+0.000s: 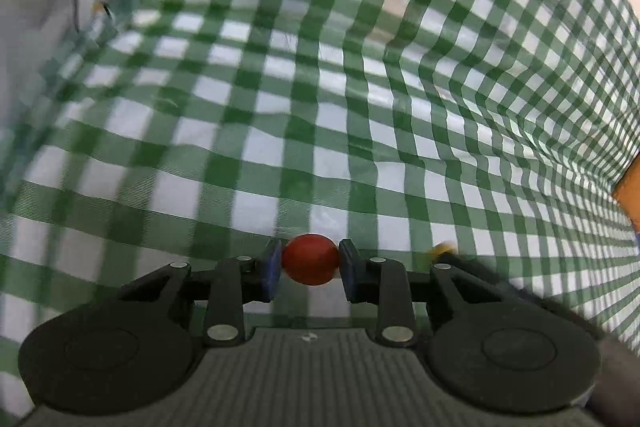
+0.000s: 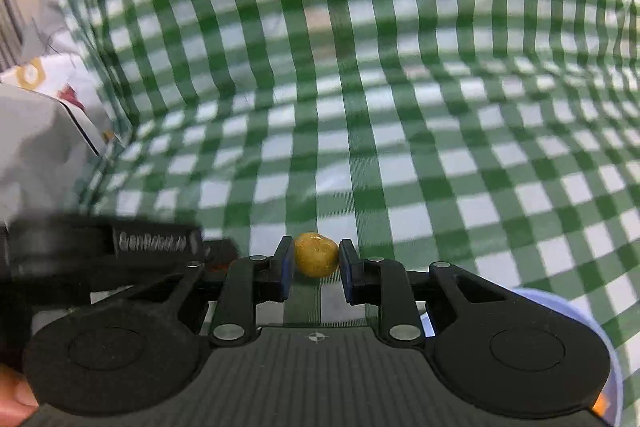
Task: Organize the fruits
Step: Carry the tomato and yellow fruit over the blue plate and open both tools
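In the left wrist view my left gripper (image 1: 310, 259) is shut on a small round red fruit (image 1: 310, 259), both blue pads pressing its sides, held above the green-and-white checked cloth (image 1: 320, 87). My right gripper (image 2: 316, 255), in the right wrist view, is shut on a small yellow-brown fruit (image 2: 315, 254), gripped between its pads over the same checked cloth (image 2: 360, 87). The left gripper's black body (image 2: 120, 247) shows at the left of the right wrist view, close beside the right one.
A light blue bowl rim (image 2: 576, 323) lies at the lower right under the right gripper. A white patterned cloth or bag (image 2: 44, 115) sits at the left edge. An orange object (image 1: 630, 195) shows at the right edge of the left wrist view. A fingertip (image 2: 12, 399) holds the gripper.
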`<state>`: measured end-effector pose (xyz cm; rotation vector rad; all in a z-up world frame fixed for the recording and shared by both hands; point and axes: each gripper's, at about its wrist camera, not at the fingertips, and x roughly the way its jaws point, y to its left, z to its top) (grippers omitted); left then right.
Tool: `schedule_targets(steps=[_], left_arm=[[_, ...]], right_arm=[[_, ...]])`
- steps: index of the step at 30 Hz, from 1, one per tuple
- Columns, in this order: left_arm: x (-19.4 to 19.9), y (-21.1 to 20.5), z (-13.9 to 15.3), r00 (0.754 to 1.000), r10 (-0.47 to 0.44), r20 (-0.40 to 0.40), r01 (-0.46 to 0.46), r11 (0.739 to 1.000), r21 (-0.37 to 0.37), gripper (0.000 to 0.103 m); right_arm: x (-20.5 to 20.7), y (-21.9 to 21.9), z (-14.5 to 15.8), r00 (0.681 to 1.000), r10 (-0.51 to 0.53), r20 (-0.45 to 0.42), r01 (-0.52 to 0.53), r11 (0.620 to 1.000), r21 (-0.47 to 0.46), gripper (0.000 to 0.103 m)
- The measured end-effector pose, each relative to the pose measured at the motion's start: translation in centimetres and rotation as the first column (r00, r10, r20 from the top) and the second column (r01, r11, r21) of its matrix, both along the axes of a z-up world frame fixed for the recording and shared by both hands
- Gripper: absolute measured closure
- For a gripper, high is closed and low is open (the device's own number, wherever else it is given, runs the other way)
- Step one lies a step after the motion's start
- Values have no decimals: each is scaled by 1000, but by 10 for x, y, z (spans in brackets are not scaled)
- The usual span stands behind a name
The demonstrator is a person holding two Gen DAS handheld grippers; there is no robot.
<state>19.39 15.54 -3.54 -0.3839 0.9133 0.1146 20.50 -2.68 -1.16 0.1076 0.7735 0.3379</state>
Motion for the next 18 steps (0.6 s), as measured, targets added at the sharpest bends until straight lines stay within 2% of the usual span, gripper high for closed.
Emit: schedule_targets(steps=[3, 6, 8, 11, 14, 17, 18], left_arm=[[-21, 0, 15, 1000, -7, 26, 6, 999, 54, 69], [-47, 4, 33, 999, 22, 43, -24, 999, 44, 69], [-63, -1, 45, 998, 8, 56, -11, 998, 60, 69], [-90, -22, 59, 995, -47, 83, 37, 992, 120, 69], [-116, -42, 54, 992, -90, 87, 78, 988, 131, 69], [-128, -65, 38, 986, -168, 20, 164, 976, 145, 69], [-128, -71, 38, 981, -190, 25, 184, 971, 151, 69]], right_arm=[[-15, -14, 26, 998, -4, 59, 3, 1000, 22, 78], [-40, -32, 50, 991, 14, 135, -17, 1000, 22, 78], [-59, -47, 60, 984, 26, 174, -29, 999, 13, 78], [-83, -72, 65, 983, 13, 185, -16, 1000, 13, 78], [-105, -97, 61, 986, -30, 165, 25, 999, 31, 78], [-121, -115, 55, 989, -56, 140, 51, 998, 35, 78], [-126, -119, 57, 986, -59, 159, 55, 998, 29, 78]])
